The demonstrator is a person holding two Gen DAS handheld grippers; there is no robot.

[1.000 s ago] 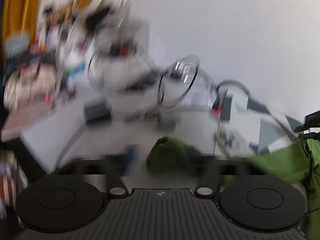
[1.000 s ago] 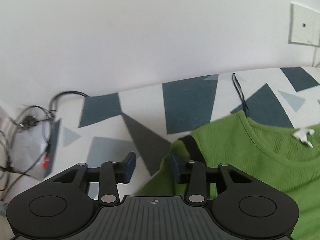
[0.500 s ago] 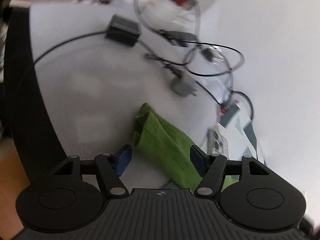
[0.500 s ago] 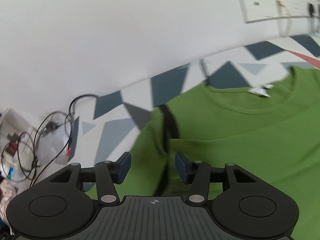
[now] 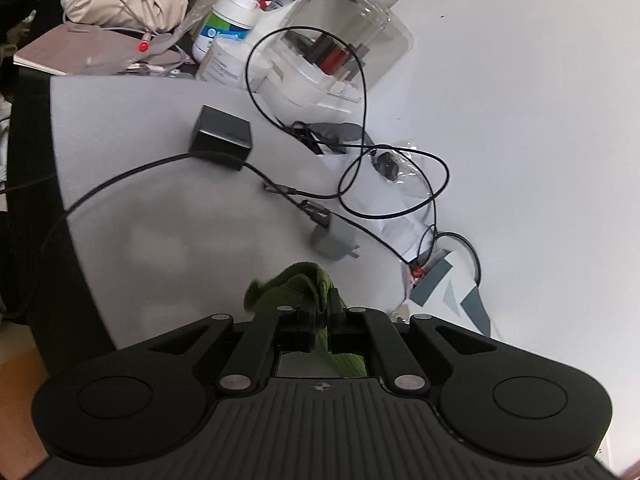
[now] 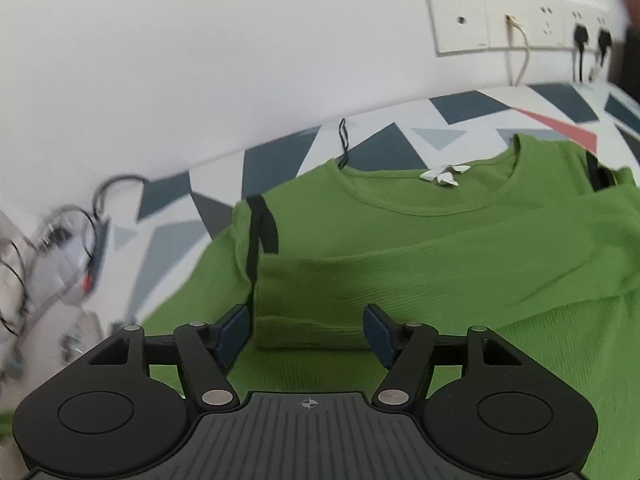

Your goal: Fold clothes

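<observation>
Left tool (image 5: 323, 312) clamped on the cuff of a green sweater (image 5: 298, 284), lifted over the grey surface (image 5: 168, 216). Right tool (image 6: 306, 330) jaws opening, nothing between the pads, above the folded sleeve (image 6: 440, 264). Sweater body lies on a patterned cloth (image 6: 272, 156).

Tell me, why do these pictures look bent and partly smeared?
Both views bulge like a fisheye. Left wrist view: mostly sharp, cables crisp, sleeve slightly soft. Right wrist view: sweater soft, wires at the left edge smeared, sockets curved.
</observation>
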